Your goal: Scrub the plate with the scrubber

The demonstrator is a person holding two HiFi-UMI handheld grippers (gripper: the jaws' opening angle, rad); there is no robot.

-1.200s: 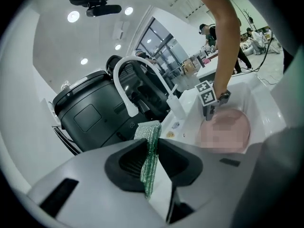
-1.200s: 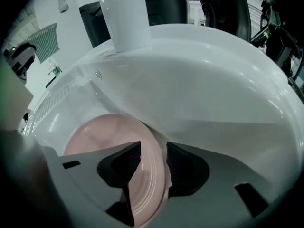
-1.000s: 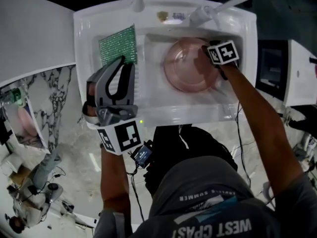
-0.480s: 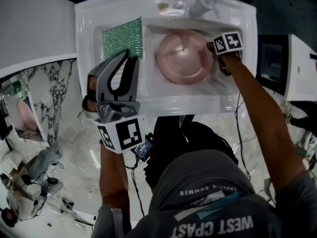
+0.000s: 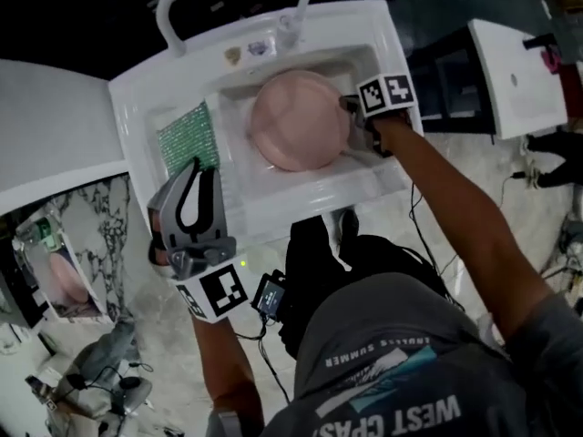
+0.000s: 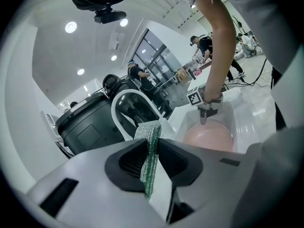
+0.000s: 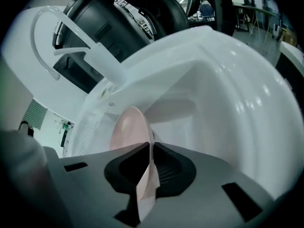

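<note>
The pink plate [image 5: 296,121] stands tipped up on edge inside the white sink [image 5: 273,203]. My right gripper [image 5: 351,116] is shut on the plate's right rim. In the right gripper view the plate [image 7: 126,127] runs edge-on between the pads of that gripper [image 7: 149,148]. My left gripper [image 5: 196,164] hovers over the sink's left ledge, shut on the green sparkly scrubber [image 5: 187,135]. The left gripper view shows the scrubber [image 6: 149,137] pinched upright between the pads, with the plate [image 6: 209,137] and the right gripper [image 6: 205,115] beyond it.
A curved white faucet pipe [image 5: 173,7] rises at the sink's back. A white counter [image 5: 55,126] lies to the left and a white table [image 5: 510,62] to the right. Cables trail over the marble floor [image 5: 127,271]. People stand far back in the left gripper view.
My right gripper has closed on the plate's rim, and the plate has gone from lying flat to tipped up. The left gripper keeps its hold on the scrubber.
</note>
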